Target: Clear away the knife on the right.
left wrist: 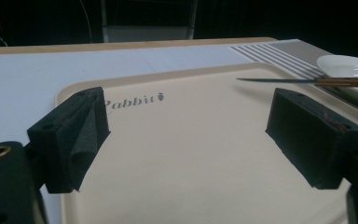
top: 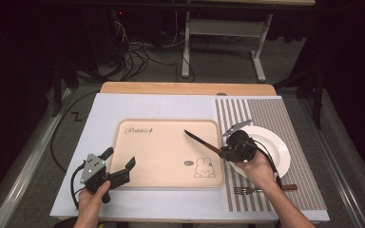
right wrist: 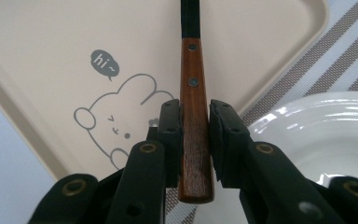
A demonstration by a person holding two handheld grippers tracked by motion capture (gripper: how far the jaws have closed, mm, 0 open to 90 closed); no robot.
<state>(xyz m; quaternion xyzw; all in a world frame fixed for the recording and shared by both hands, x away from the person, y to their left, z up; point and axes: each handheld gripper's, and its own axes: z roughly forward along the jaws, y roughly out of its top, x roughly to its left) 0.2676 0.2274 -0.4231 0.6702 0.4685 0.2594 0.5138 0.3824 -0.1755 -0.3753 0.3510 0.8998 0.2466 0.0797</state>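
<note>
Resting at the near-left corner of the tray (top: pixel 138 178), the left claw (top: pixel 121 167) is hanging released, jaws wide and empty. Right of the tray's rabbit print, the right claw (right wrist: pixel 195 135) is clenching the knife (right wrist: pixel 195 116) by its wooden handle, blade reaching over the tray. Stiff, light, likely slippery; gripping mid-handle is looking safest.

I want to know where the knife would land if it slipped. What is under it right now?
The knife, clamped by its wooden handle in the right gripper, hangs over the beige rabbit tray; the tray's edge lies under the handle. The fingers cover what lies beneath the handle's end.
</note>
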